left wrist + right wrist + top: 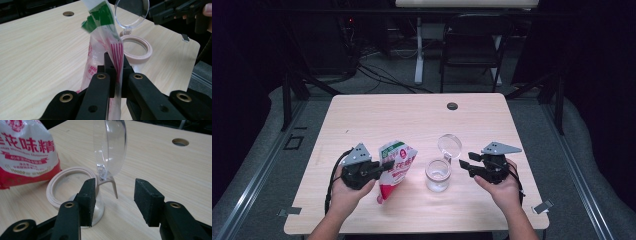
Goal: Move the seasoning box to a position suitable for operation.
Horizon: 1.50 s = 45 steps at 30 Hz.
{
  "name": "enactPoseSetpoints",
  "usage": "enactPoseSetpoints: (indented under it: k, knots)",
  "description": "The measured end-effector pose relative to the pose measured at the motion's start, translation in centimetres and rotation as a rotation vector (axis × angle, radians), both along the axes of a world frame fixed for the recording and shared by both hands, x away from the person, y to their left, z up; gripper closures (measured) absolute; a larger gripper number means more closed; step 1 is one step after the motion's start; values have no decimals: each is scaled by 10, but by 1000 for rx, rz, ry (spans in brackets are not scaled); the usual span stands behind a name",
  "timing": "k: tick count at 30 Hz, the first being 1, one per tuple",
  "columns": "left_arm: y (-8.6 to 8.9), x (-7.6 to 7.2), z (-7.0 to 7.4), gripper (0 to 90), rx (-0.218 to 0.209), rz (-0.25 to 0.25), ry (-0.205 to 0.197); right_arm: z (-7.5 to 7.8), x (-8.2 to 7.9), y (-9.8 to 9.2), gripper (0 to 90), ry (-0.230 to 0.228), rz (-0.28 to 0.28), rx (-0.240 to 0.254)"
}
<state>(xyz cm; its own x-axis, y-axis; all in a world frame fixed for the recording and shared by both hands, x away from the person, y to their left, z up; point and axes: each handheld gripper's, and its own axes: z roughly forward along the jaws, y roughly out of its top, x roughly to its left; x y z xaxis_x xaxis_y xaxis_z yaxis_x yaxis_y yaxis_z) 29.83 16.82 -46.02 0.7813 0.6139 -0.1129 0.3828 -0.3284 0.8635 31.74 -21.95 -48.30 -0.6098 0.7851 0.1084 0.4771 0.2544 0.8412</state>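
Note:
A red, white and green seasoning bag (pixel 396 167) stands on the table left of centre. My left gripper (pixel 387 165) is shut on its edge; in the left gripper view the plastic bag (pixel 100 47) is pinched between the black jaws. Right of the bag stands a clear glass jar (pixel 437 175) with a pale ring at its mouth and its clear hinged lid (pixel 449 145) flipped up. My right gripper (pixel 465 161) is open just right of the jar. In the right gripper view the jar rim (pixel 65 173) and the lid (pixel 110 147) lie just beyond the spread jaws, nothing between them.
The light wooden table (pixel 412 115) has a round cable hole (pixel 452 106) near its far edge. A black chair (pixel 472 47) and a desk leg stand behind the table. Bare tabletop lies beyond the bag and jar.

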Motion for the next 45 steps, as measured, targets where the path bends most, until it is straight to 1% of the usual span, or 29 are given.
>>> enactPoseSetpoints:
  k: [2, 4, 7, 9, 10, 11, 12, 13, 14, 15, 16, 18, 19, 20, 21, 22, 23, 24, 27, 29, 33, 35, 38, 42, 43, 45]
  knots:
    - [4, -3, -5, 900, -15, 4, 5, 5, -3, 3, 521, -19, -7, -5]
    - [7, -6, -10, 900, -39, 3, 22, 9, -7, 6, 529, -34, -4, -10]
    - [7, -9, -16, 900, -22, -6, 31, 19, -13, 17, 544, -66, 33, -19]
    - [6, -10, -22, 900, -3, -8, 38, 25, -18, 27, 546, -84, 78, -14]
    - [5, -11, -25, 900, -1, -9, 49, 26, -19, 31, 546, -87, 94, -15]
    - [3, -12, -28, 900, 0, -12, 58, 28, -21, 37, 546, -87, 129, -26]
    - [3, -12, -28, 900, 0, -12, 58, 28, -21, 37, 546, -87, 129, -26]
    - [3, -13, -28, 900, 0, -13, 57, 29, -22, 47, 547, -83, 170, -30]
    - [2, -13, -29, 900, -3, -13, 56, 28, -22, 51, 546, -78, 186, -31]
    - [1, -15, -29, 900, -4, -10, 56, 26, -21, 60, 546, -57, 226, -41]
    - [1, -16, -30, 900, 0, -10, 50, 24, -20, 64, 546, -49, 242, -41]
    - [0, -18, -32, 900, -5, -10, 52, 20, -18, 76, 548, -26, 279, -54]
    - [0, -19, -32, 900, -3, -11, 54, 18, -17, 82, 561, -15, 296, -63]
    - [-1, -19, -33, 900, -7, -8, 51, 16, -16, 89, 579, -1, 325, -72]
    - [-1, -19, -33, 900, -8, -8, 50, 15, -15, 94, 585, 8, 341, -68]
    - [0, -20, -33, 900, -11, -5, 49, 14, -14, 97, 593, 16, 357, -74]
    - [0, -20, -33, 900, -11, -3, 46, 12, -13, 102, 600, 22, 370, -84]
    - [1, -20, -34, 900, -22, -1, 50, 10, -12, 107, 604, 20, 381, -98]
    - [3, -20, -35, 900, -36, 6, 61, 7, -10, 115, 620, 23, 399, -89]
    - [4, -20, -35, 900, -42, 12, 60, 6, -9, 118, 630, 22, 405, -87]
    - [4, -20, -36, 900, -41, 10, 61, 0, -5, 123, 635, 43, 396, -97]
    - [3, -20, -36, 900, -38, 6, 59, -1, -5, 125, 635, 42, 399, -107]
    - [3, -21, -36, 900, -42, 9, 60, -2, -4, 127, 635, 38, 408, -98]
    - [3, -21, -36, 900, -40, 7, 60, -4, -3, 131, 632, 50, 393, -113]
    - [3, -20, -37, 900, -40, 7, 57, -5, -3, 133, 632, 57, 388, -129]
    - [3, -20, -37, 900, -45, 10, 61, -8, -2, 135, 637, 63, 384, -127]
